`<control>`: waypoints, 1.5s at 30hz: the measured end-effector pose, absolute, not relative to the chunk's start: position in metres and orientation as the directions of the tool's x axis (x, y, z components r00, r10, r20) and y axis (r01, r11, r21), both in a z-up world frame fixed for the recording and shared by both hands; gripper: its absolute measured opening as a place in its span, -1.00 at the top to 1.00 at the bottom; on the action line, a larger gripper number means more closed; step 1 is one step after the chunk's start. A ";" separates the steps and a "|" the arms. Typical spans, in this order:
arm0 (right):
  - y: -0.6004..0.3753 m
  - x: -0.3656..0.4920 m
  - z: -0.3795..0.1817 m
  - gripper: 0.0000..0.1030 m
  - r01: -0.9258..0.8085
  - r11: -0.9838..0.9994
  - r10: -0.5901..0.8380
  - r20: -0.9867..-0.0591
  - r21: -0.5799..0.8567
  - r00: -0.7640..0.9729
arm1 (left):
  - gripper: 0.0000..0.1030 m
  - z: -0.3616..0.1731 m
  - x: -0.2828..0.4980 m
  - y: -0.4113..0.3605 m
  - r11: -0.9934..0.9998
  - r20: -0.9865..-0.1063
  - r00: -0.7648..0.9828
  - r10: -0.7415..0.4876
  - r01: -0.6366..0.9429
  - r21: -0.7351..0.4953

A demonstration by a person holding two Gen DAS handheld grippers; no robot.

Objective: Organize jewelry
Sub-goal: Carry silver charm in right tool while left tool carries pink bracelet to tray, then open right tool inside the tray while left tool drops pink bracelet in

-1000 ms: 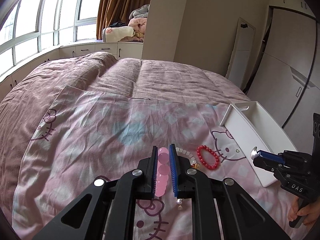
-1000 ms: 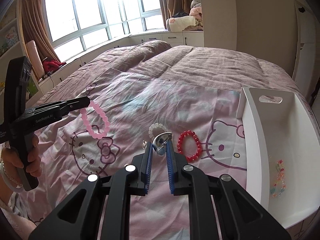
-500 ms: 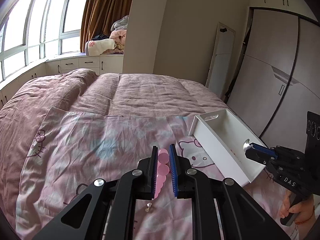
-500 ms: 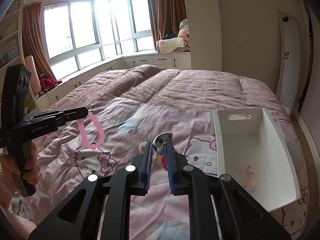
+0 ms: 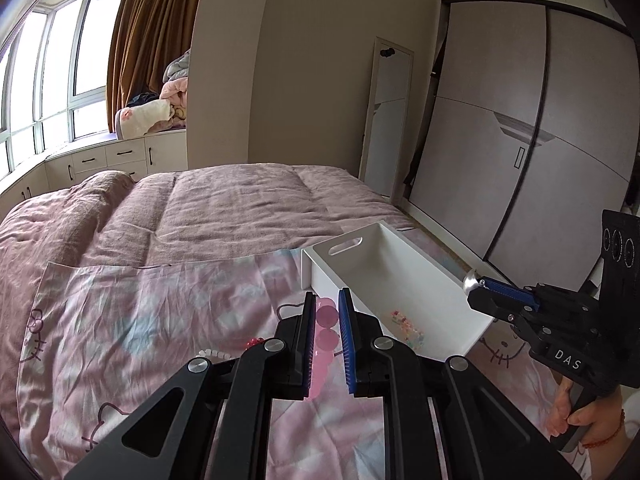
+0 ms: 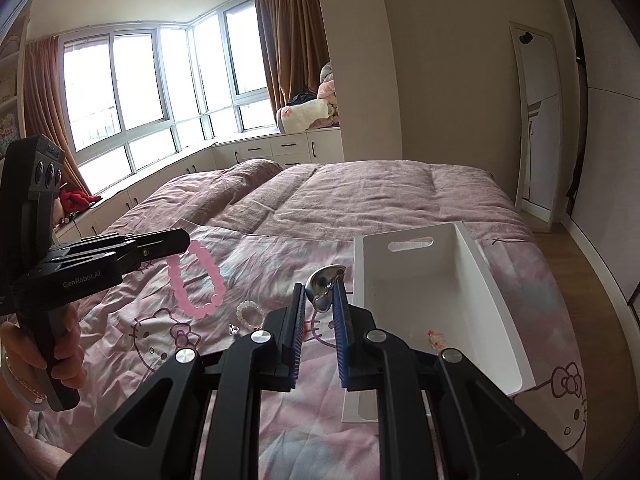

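Observation:
My left gripper point(image 5: 326, 304) is shut on a pink bead bracelet point(image 5: 325, 330), held above the bedspread left of the white tray point(image 5: 436, 276). The bracelet hangs from that gripper in the right wrist view point(image 6: 198, 280). My right gripper point(image 6: 320, 292) is shut on a silver metal piece point(image 6: 322, 282), just left of the tray's point(image 6: 496, 288) near corner; it also shows in the left wrist view point(image 5: 478, 286). Small colourful beads point(image 5: 406, 326) lie in the tray. A white bead bracelet point(image 6: 249, 314), a red bracelet point(image 5: 254, 343) and a clear stone point(image 6: 233, 330) lie on the spread.
The tray sits on a pink Hello Kitty sheet point(image 6: 168, 336) over a mauve duvet point(image 6: 360, 196). A wardrobe point(image 5: 520, 152) and leaning mirror point(image 5: 386, 112) stand to the right, with windows and cabinets at the back.
Both grippers have risen and swung right toward the tray, each keeping its piece. The tray now fills more of both views.

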State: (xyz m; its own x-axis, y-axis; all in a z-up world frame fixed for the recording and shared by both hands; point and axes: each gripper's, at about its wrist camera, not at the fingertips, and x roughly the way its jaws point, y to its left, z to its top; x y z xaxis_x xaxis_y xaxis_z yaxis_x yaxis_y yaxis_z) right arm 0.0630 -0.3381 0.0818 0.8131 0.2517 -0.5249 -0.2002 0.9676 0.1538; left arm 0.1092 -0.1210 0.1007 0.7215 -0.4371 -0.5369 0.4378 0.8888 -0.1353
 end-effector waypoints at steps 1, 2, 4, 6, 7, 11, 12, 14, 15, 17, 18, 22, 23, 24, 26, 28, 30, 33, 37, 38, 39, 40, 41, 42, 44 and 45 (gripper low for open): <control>-0.344 0.062 0.081 0.72 -0.189 0.969 0.244 -0.525 0.158 0.816 | 0.67 0.100 0.111 -0.128 0.885 -0.540 0.715 -0.445 0.444 -0.141; -0.350 0.062 0.080 0.72 -0.179 0.971 0.237 -0.526 0.158 0.817 | 0.67 0.099 0.113 -0.134 0.880 -0.544 0.706 -0.453 0.450 -0.149; -0.360 0.061 0.077 0.72 -0.160 0.975 0.219 -0.531 0.154 0.819 | 0.67 0.095 0.118 -0.147 0.874 -0.550 0.695 -0.464 0.462 -0.154; -0.370 0.061 0.074 0.72 -0.144 0.977 0.207 -0.537 0.156 0.818 | 0.67 0.091 0.123 -0.160 0.869 -0.559 0.685 -0.468 0.473 -0.148; -0.374 0.061 0.073 0.72 -0.136 0.978 0.200 -0.541 0.157 0.817 | 0.67 0.088 0.126 -0.167 0.866 -0.564 0.678 -0.470 0.478 -0.147; -0.392 0.061 0.067 0.72 -0.103 0.983 0.172 -0.556 0.154 0.813 | 0.67 0.075 0.137 -0.190 0.858 -0.593 0.646 -0.480 0.487 -0.164; -0.396 0.061 0.066 0.72 -0.096 0.983 0.168 -0.558 0.157 0.813 | 0.67 0.072 0.139 -0.195 0.856 -0.597 0.642 -0.481 0.491 -0.162; -0.404 0.063 0.061 0.72 -0.080 0.984 0.158 -0.563 0.161 0.811 | 0.67 0.067 0.144 -0.205 0.851 -0.602 0.635 -0.485 0.501 -0.157; -0.407 0.064 0.059 0.72 -0.074 0.983 0.157 -0.567 0.166 0.808 | 0.67 0.065 0.146 -0.211 0.847 -0.603 0.631 -0.488 0.508 -0.155; -0.415 0.068 0.052 0.72 -0.060 0.981 0.157 -0.577 0.184 0.802 | 0.67 0.059 0.153 -0.221 0.839 -0.611 0.619 -0.494 0.523 -0.148; -0.417 0.070 0.048 0.72 -0.053 0.980 0.158 -0.583 0.193 0.797 | 0.67 0.056 0.156 -0.227 0.836 -0.614 0.615 -0.495 0.530 -0.143; -0.424 0.082 0.035 0.72 -0.035 0.979 0.154 -0.609 0.202 0.778 | 0.67 0.044 0.172 -0.245 0.821 -0.623 0.595 -0.508 0.552 -0.143; -0.426 0.085 0.031 0.72 -0.032 0.979 0.151 -0.616 0.199 0.774 | 0.67 0.041 0.175 -0.250 0.818 -0.627 0.589 -0.510 0.557 -0.143; -0.429 0.087 0.028 0.72 -0.029 0.980 0.148 -0.622 0.197 0.769 | 0.67 0.038 0.179 -0.255 0.817 -0.631 0.586 -0.509 0.559 -0.141; -0.433 0.092 0.022 0.72 -0.022 0.980 0.146 -0.635 0.199 0.759 | 0.67 0.028 0.186 -0.263 0.816 -0.641 0.577 -0.506 0.561 -0.139; -0.438 0.096 0.014 0.72 -0.017 0.979 0.147 -0.647 0.203 0.749 | 0.67 0.018 0.192 -0.268 0.817 -0.655 0.566 -0.501 0.560 -0.141; -0.441 0.102 0.007 0.72 -0.012 0.978 0.148 -0.657 0.207 0.739 | 0.67 0.009 0.199 -0.272 0.816 -0.668 0.552 -0.499 0.558 -0.148; -0.444 0.110 -0.001 0.72 -0.011 0.977 0.154 -0.668 0.213 0.728 | 0.67 -0.001 0.207 -0.278 0.816 -0.679 0.543 -0.494 0.559 -0.146; -0.441 0.122 -0.008 0.72 -0.017 0.981 0.148 -0.684 0.195 0.715 | 0.67 -0.007 0.216 -0.289 0.805 -0.682 0.529 -0.505 0.574 -0.151; -0.440 0.125 -0.010 0.72 -0.019 0.982 0.146 -0.688 0.189 0.711 | 0.67 -0.007 0.218 -0.293 0.802 -0.681 0.529 -0.507 0.578 -0.148; -0.440 0.127 -0.012 0.72 -0.021 0.983 0.143 -0.691 0.182 0.708 | 0.67 -0.007 0.219 -0.297 0.800 -0.679 0.530 -0.508 0.582 -0.145; -0.439 0.129 -0.013 0.72 -0.023 0.984 0.139 -0.694 0.175 0.706 | 0.67 -0.008 0.222 -0.300 0.799 -0.678 0.530 -0.509 0.583 -0.144; -0.439 0.131 -0.015 0.71 -0.022 0.985 0.135 -0.698 0.168 0.704 | 0.67 -0.008 0.225 -0.302 0.800 -0.678 0.530 -0.509 0.583 -0.144; -0.440 0.132 -0.016 0.71 -0.022 0.986 0.133 -0.699 0.165 0.703 | 0.67 -0.010 0.227 -0.304 0.803 -0.680 0.532 -0.504 0.578 -0.142; -0.441 0.134 -0.017 0.71 -0.025 0.985 0.138 -0.699 0.169 0.702 | 0.67 -0.015 0.234 -0.307 0.813 -0.689 0.538 -0.486 0.568 -0.130; -0.441 0.135 -0.017 0.71 -0.026 0.985 0.138 -0.698 0.169 0.703 | 0.67 -0.017 0.237 -0.309 0.814 -0.693 0.537 -0.480 0.567 -0.125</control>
